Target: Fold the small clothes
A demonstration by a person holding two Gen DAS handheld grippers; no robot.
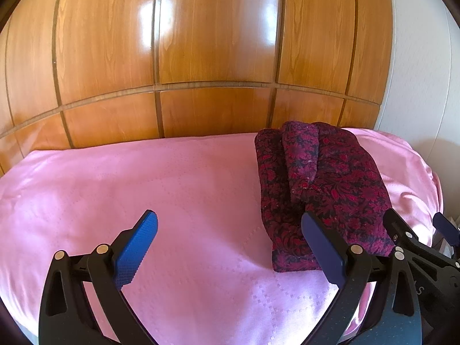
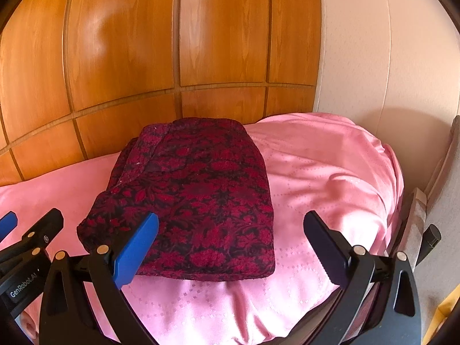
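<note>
A dark red floral garment (image 2: pixel 195 198) lies folded in a thick stack on the pink bedspread (image 2: pixel 316 166). In the left wrist view the garment (image 1: pixel 322 184) sits at the right, with narrow folded strips on top. My left gripper (image 1: pixel 230 230) is open and empty, held above the bedspread (image 1: pixel 143 178) just left of the garment. My right gripper (image 2: pixel 230 230) is open and empty, hovering over the garment's near right corner. The right gripper also shows at the left wrist view's right edge (image 1: pixel 417 230), and the left gripper at the right wrist view's left edge (image 2: pixel 26 230).
A glossy wooden panelled wardrobe (image 1: pixel 218 43) stands right behind the bed. A cream wall (image 2: pixel 373 57) rises at the right. The bed's right edge (image 2: pixel 399 201) drops off beside a grey object (image 2: pixel 442 189).
</note>
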